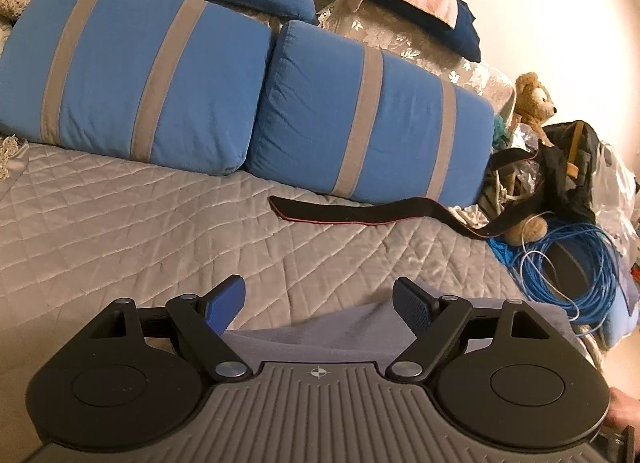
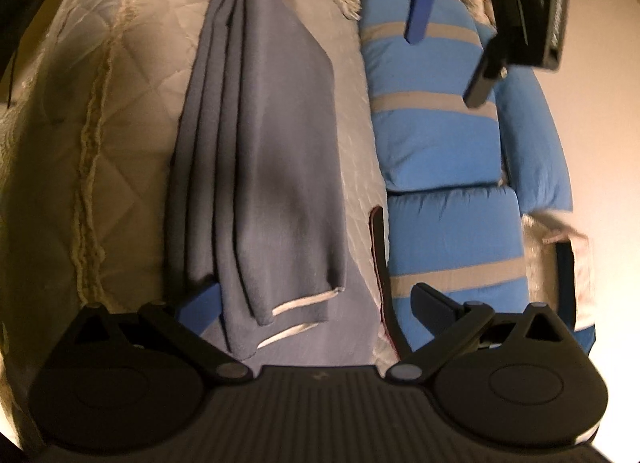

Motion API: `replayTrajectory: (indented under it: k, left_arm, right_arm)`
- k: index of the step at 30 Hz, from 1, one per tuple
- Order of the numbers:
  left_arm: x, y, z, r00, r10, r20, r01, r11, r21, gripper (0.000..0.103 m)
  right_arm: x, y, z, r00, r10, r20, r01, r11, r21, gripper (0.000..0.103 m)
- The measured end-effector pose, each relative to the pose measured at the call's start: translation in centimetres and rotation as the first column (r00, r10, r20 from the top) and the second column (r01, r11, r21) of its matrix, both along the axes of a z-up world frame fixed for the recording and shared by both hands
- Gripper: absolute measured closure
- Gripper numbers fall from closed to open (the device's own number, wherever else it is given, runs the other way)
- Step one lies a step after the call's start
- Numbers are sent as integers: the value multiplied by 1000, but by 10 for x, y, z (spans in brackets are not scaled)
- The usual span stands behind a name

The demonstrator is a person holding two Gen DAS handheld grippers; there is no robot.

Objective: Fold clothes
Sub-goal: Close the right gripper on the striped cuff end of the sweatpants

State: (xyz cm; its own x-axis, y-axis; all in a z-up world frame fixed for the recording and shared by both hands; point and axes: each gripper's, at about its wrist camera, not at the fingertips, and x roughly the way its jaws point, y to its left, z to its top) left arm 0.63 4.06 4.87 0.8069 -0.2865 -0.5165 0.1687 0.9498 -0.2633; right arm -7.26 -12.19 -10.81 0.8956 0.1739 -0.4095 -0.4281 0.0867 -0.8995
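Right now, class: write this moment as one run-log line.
garment: grey-blue garment folded, on quilt | left gripper: open, empty | right gripper: open, over garment's hem | other: black strap

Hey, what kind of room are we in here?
Most likely a bedroom: a quilted bedspread, blue striped pillows against the wall and a teddy bear beside them.
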Motion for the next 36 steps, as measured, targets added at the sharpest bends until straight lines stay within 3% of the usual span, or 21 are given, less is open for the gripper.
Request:
replayTrajectory:
  k: [10, 17, 26, 32, 36]
  left_arm:
    - [2, 7, -3, 999, 28, -22, -28, 1000, -11, 22]
    - [10, 17, -9, 995, 56, -79, -61, 996, -66, 22]
    - [10, 20, -9, 995, 67, -70, -71, 996, -61, 22]
    - [-6, 5, 1, 996, 70, 63, -73, 996, 59, 22]
    - [-15, -16, 6, 990, 14, 140, -39, 984, 175, 22]
  right_arm:
    - [-8, 0, 8, 1000, 20, 11, -20, 1000, 9, 2]
    - [-11, 3, 7, 999, 28, -33, -28, 1000, 1, 17]
    - [-6, 5, 2, 994, 27, -103, -26, 1000, 12, 33]
    - [-4, 4, 0, 987, 30, -156, -28, 999, 16, 48]
    - [-2, 3, 0, 984, 44, -174, -46, 999, -7, 48]
